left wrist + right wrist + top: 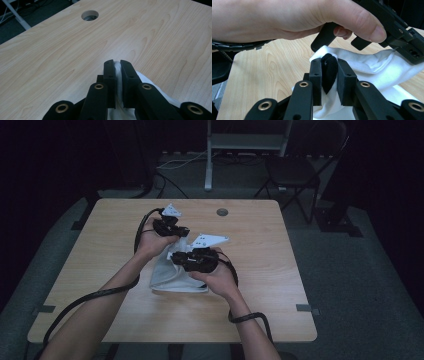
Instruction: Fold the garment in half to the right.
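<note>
A white cloth [172, 280] lies bunched on the wooden table [250, 310] near its middle. My left gripper [183, 233] is just behind the cloth, and in the left gripper view [117, 65] its jaws are shut on a thin fold of the cloth [144, 77]. My right gripper [175, 255] is over the cloth, pointing toward the left hand. Seen in the right gripper view [329, 63], its jaws are shut on the cloth [372, 65], with a dark soft lump [329, 72] squeezed between the pads. The left hand [287, 20] is close above.
A round cable hole [222, 212] [90, 15] is near the table's far edge. A dark chair [292, 170] and a metal stand [245, 142] are on the floor beyond the table. Gripper cables trail off the near edge.
</note>
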